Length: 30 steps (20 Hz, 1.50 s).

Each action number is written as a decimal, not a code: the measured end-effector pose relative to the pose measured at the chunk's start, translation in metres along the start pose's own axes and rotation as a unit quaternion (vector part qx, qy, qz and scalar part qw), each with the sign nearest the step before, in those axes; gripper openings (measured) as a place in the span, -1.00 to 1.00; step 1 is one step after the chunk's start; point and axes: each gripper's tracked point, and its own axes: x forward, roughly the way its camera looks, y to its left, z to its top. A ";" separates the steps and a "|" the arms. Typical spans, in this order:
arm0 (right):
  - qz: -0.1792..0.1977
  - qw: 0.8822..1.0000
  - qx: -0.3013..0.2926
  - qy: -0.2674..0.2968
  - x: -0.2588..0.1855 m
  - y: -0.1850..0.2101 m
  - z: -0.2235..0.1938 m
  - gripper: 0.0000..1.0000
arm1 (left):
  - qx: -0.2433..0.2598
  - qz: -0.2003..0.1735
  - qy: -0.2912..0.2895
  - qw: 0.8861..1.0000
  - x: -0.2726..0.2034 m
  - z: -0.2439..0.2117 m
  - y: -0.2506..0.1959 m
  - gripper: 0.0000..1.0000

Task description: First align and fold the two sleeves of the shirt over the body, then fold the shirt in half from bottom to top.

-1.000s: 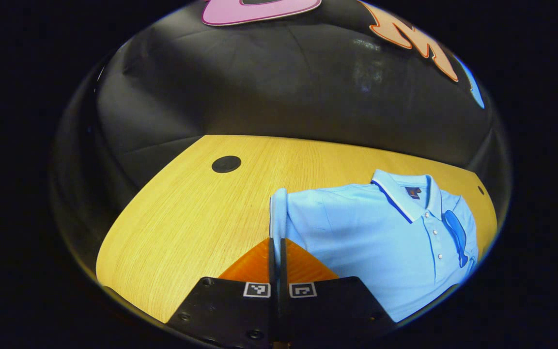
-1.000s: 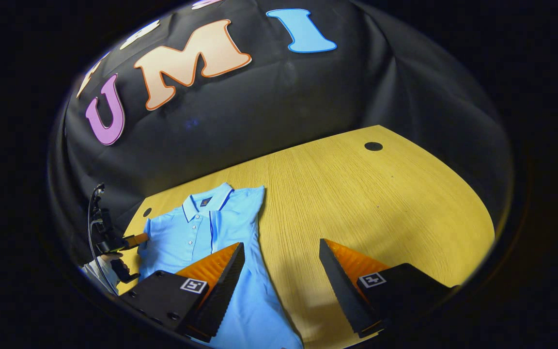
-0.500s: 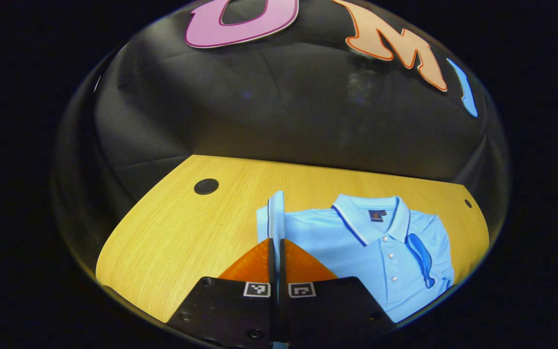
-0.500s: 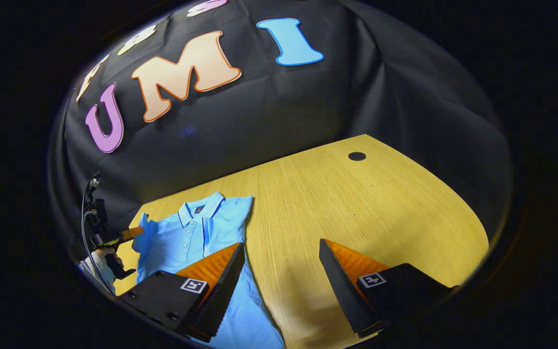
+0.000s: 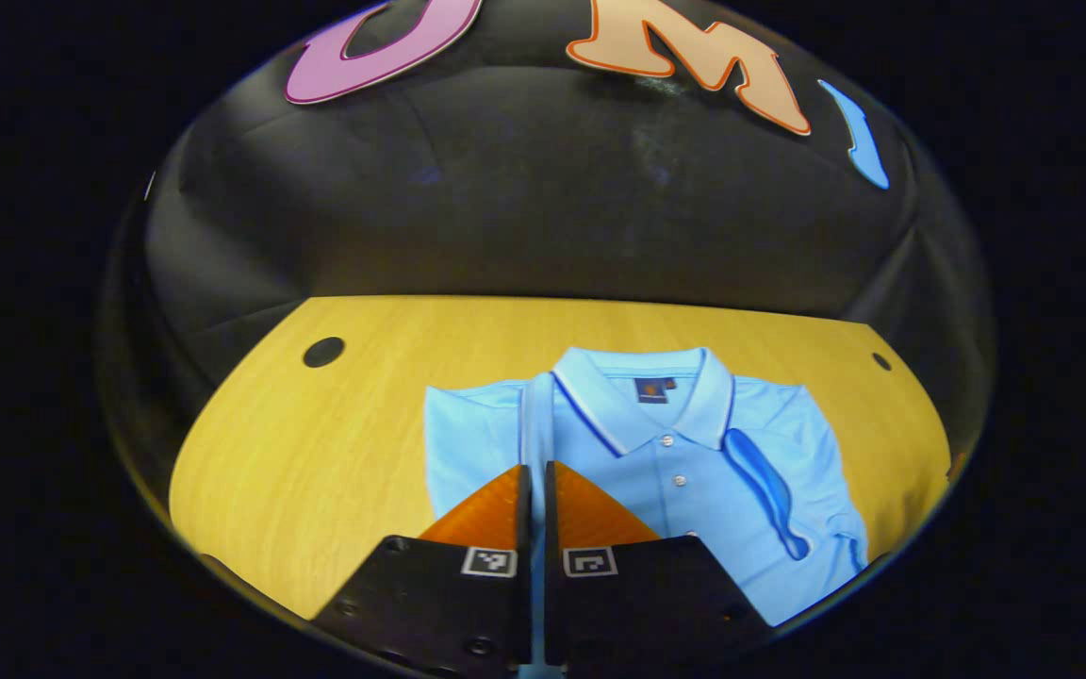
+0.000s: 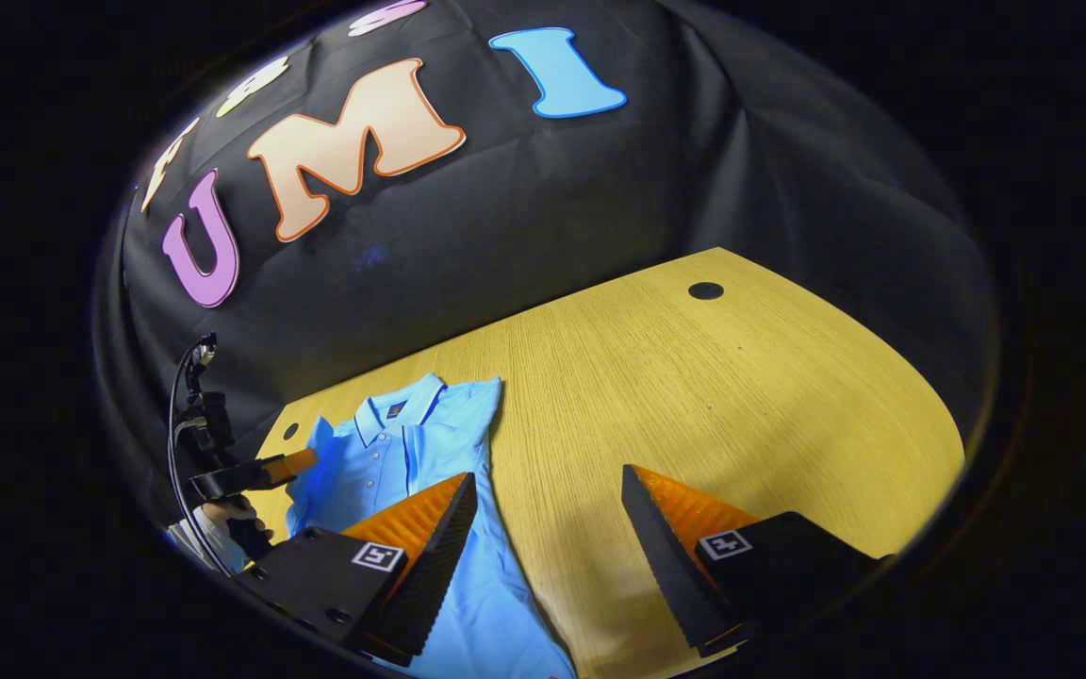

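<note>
Left gripper view: the left gripper [image 5: 532, 481] is seen with its jaws clamped on a strip of the shirt's left sleeve [image 5: 536, 415], which is held up on edge over the body. The shirt [image 5: 637, 471] lies face up on the tabletop [image 5: 317, 443], collar [image 5: 642, 401] toward the wall; the other sleeve [image 5: 769, 490] is already laid across the front. A grommet hole [image 5: 323, 352] is noted at far left.

Right gripper view: the right gripper [image 6: 548, 514] is seen with jaws wide apart, clamped on nothing, above the shirt's edge and bare tabletop. The left gripper, held in a hand [image 6: 222, 514], is seen from the side here, beside the shirt's far edge.

Risk, as judged: if the sleeve is released while upright or off line, it may flop back or land crooked, and the later bottom-to-top fold would be uneven.
</note>
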 end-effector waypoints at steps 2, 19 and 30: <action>0.002 1.000 0.002 -0.002 0.004 0.007 0.000 0.95 | -0.001 -0.020 -0.005 1.000 -0.025 -0.009 -0.013 0.33; 0.057 0.992 -0.088 -0.072 -0.127 0.050 -0.032 0.94 | 0.023 0.001 -0.115 0.993 -0.240 -0.034 0.020 0.92; 0.033 0.990 -0.134 -0.006 -0.183 0.013 -0.147 0.95 | 0.036 0.042 -0.012 0.998 -0.314 -0.183 0.061 0.92</action>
